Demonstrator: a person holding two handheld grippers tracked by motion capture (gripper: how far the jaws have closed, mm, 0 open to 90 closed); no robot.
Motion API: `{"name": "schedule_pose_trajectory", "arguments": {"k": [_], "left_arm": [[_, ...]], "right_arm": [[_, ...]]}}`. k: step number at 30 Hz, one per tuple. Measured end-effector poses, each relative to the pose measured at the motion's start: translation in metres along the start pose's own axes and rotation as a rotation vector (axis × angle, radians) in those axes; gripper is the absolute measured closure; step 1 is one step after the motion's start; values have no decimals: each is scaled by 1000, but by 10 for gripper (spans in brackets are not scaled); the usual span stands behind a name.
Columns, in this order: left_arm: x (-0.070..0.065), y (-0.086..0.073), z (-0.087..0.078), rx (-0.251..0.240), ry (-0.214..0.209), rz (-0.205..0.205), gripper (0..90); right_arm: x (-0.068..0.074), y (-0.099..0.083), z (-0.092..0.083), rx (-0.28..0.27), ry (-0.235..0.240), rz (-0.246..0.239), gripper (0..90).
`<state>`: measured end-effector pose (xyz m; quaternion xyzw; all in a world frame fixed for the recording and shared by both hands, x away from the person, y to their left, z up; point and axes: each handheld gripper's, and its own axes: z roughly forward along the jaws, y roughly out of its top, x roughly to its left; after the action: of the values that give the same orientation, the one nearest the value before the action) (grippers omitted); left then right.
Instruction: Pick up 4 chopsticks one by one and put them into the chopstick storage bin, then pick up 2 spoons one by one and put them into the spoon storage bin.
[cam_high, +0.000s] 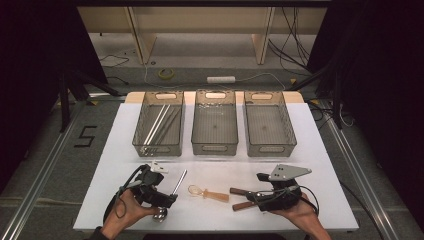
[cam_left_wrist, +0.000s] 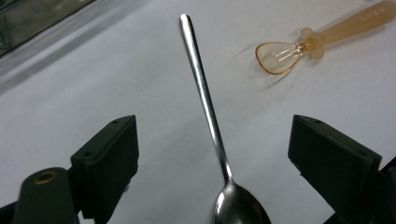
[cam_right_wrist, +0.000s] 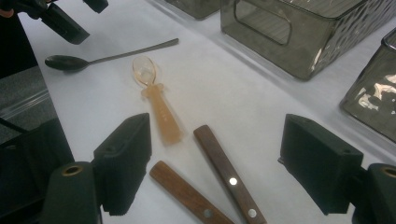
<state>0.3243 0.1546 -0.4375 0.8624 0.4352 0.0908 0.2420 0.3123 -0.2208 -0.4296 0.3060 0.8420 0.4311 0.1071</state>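
White sheet-covered table (cam_high: 320, 150) is seen from the high view, set on a grey floor with cables and pale wooden frames behind. Three smoky translucent plastic bins are lined up along the far half: left bin (cam_high: 159, 145) with long thin rods lying in it, middle bin (cam_high: 214, 145), right bin (cam_high: 270, 145). Left gripper (cam_high: 167, 199) is held in the person's left hand (cam_high: 131, 207) at the near left edge; jaws are set wide apart in the left gripper view, nothing clamped, with the long-handled steel spoon (cam_left_wrist: 208, 114) lying flat on the table between them, bowl nearest the camera, handle pointing away. Right gripper (cam_high: 259, 186) is held in the right hand (cam_high: 300, 212) at the near right; jaws likewise spread, nothing gripped. Two brown wooden handles with metal rivets (cam_right_wrist: 224, 170) are lying on the table between the right jaws, close together and angled apart; blade ends are out of frame. Small translucent amber plastic spoon with a stubby handle (cam_high: 208, 193) is lying near the table centre, between the steel spoon and the wooden handles, touching neither.
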Motion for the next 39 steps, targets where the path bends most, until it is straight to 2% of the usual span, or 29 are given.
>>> {"name": "schedule_pose_trajectory", "arguments": {"k": [13,19,27,34,39], "left_arm": [[-10,-8,3,47,-1,23,158],[-16,-11,4,74,-4,50,158],[-23,-18,6,96,-10,64,166],[-27,-25,10,143,0,91,219],[-27,-27,11,153,-9,102,290]], "right_arm": [[1,1,1,2,1,-2,257],[0,0,0,4,0,0,257],[1,1,1,9,-1,-3,257],[4,2,2,11,-2,-8,257],[4,3,3,11,7,-8,257]]}}
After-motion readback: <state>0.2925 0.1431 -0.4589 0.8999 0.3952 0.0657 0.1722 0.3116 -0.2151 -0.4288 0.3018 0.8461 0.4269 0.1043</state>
